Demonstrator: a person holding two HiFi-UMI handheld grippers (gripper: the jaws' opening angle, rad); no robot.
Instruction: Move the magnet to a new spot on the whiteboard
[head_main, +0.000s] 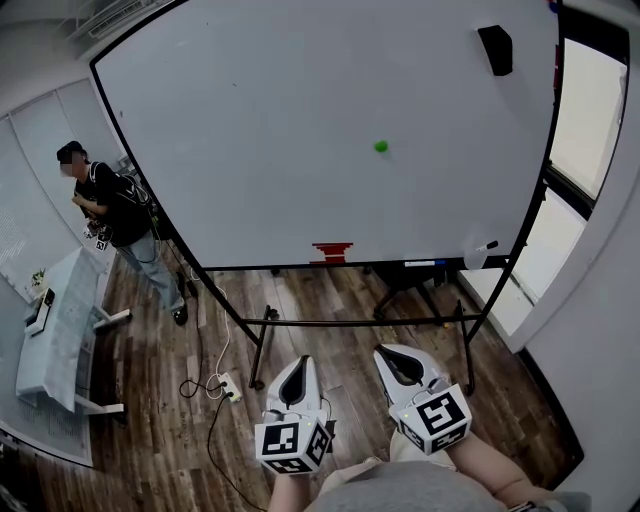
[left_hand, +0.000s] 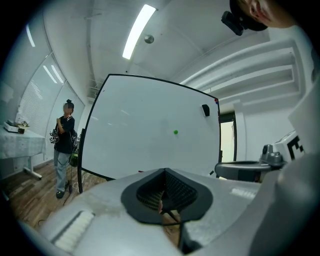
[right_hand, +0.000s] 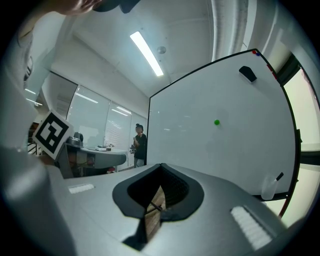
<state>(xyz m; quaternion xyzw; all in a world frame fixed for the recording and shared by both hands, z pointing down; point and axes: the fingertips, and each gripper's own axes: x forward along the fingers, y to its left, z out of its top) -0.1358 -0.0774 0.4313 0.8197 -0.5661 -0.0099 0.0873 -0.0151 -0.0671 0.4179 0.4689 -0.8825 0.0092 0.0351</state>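
The green magnet (head_main: 381, 146) clings to the whiteboard (head_main: 250, 130), well ahead of and above both claws; whether this is its old spot or its new one, I cannot tell. Bare board lies open all round it, and the black block (head_main: 495, 50) sits well apart near the top corner. The left claw (head_main: 298, 364) and right claw (head_main: 388, 352) hang low by the body, jaws together on nothing, which looks like a resting carry.

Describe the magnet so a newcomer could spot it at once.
Find the large white whiteboard on a black-framed stand that fills the upper head view. Right of its centre, on bare white, sits a small round green magnet. It is the only green dot: the black rectangular object hangs near the top right corner and the red object lies at the bottom edge.
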